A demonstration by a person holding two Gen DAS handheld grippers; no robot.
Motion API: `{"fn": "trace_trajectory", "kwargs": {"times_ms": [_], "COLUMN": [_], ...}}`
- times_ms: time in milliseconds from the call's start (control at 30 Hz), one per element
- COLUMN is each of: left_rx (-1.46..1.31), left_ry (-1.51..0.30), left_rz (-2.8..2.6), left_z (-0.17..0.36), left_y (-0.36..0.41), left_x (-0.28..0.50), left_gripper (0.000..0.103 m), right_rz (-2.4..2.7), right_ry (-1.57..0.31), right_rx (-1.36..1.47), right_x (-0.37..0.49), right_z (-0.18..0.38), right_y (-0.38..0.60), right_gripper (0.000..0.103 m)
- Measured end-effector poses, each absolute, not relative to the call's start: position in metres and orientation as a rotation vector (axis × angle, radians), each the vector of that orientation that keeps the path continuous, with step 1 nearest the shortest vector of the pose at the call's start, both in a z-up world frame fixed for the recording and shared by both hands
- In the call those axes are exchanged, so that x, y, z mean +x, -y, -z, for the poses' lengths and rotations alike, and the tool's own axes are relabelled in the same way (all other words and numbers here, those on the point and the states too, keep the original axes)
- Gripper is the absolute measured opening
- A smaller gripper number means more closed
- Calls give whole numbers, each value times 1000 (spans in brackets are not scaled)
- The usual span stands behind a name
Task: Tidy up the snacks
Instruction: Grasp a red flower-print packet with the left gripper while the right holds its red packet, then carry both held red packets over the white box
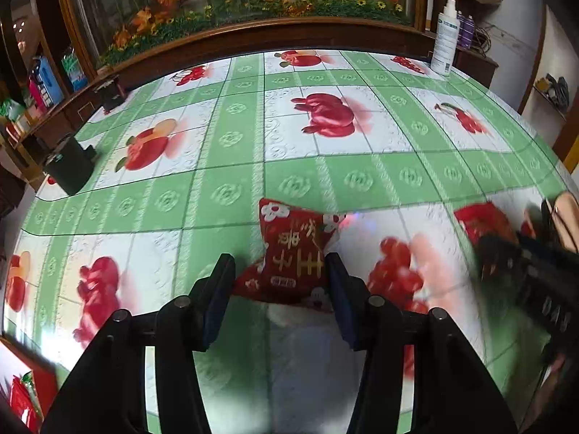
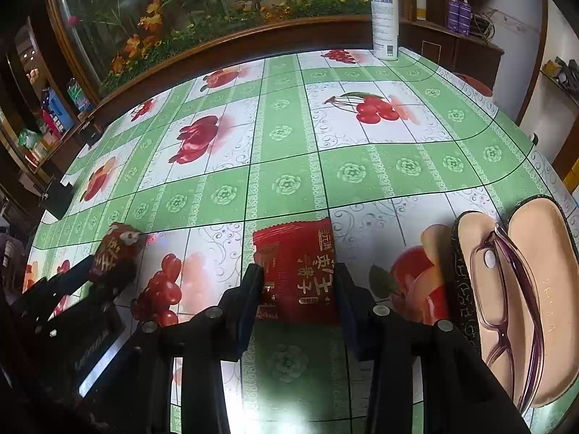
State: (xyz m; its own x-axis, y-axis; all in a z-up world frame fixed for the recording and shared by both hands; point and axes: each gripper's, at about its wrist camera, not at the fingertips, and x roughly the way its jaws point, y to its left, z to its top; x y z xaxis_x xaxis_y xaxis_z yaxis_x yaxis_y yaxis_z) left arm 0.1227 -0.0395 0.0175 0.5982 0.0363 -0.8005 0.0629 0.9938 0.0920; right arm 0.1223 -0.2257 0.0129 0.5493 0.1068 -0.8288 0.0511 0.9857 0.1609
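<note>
A bench covered in a glossy green-and-white checked oilcloth printed with red fruit (image 1: 231, 137) fills both wrist views. The left gripper (image 1: 281, 285) points steeply down, its jaws clenched on the sides of a small red pillow-shaped snack packet with gold lettering and white flowers (image 1: 295, 253); the packet sits on the cloth between them. The right gripper (image 2: 298, 291) has its jaws pressed against both edges of a flat red foil snack packet with gold characters (image 2: 298, 271), also lying on the cloth. Just to the right of it lies an open tan-lined glasses case (image 2: 535, 289) with purple-framed glasses (image 2: 499, 289) inside. A tall white spray bottle (image 2: 384, 18) stands at the bench's far edge, before a wood-framed flower display
</note>
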Motion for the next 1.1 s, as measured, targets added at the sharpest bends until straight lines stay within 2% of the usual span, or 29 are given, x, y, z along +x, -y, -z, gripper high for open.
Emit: {"fn": "trace_trajectory", "kwargs": {"times_ms": [633, 1100], "left_rx": [69, 64], "left_ry": [-989, -973], "left_rz": [62, 117], "left_z": [-17, -16], "left_y": [-18, -47], "left_x": [-3, -74], "left_gripper": [48, 48], "right_rz": [-196, -260], "right_ry": [-969, -951], "right_rx": [55, -39], "right_x": [92, -16], "right_z": [-14, -14], "right_y": [170, 132], "right_gripper": [41, 41]}}
